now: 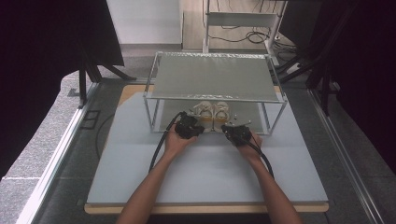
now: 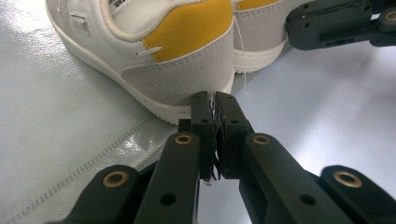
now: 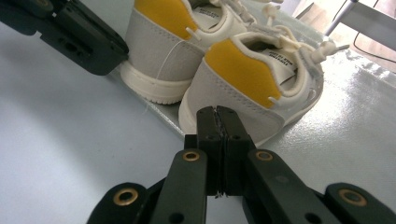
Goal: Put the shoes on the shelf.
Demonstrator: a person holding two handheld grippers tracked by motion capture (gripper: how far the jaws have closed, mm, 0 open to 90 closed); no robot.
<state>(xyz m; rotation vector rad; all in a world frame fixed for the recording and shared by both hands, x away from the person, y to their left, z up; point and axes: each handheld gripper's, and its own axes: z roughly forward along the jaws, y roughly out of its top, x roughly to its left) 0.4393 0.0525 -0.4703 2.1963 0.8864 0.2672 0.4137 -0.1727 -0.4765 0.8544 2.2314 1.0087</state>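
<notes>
Both closed, empty grippers (image 2: 214, 100) (image 3: 216, 114) nose against sneaker heels (image 2: 180, 77) (image 3: 233, 88).

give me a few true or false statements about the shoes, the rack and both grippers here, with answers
1. The two shoes sit on the lower level of the metal rack, heels toward the person. True.
2. The left gripper is wide open around a heel. False: its jaws are shut, tips right at the back of the left shoe's heel.
3. The shoes have yellow heel panels. True.
4. The right gripper holds a shoelace in the air. False: its jaws are shut with nothing between them, behind the right shoe's heel.
5. A box stands on the rack's top shelf. False: that shelf is bare.
</notes>
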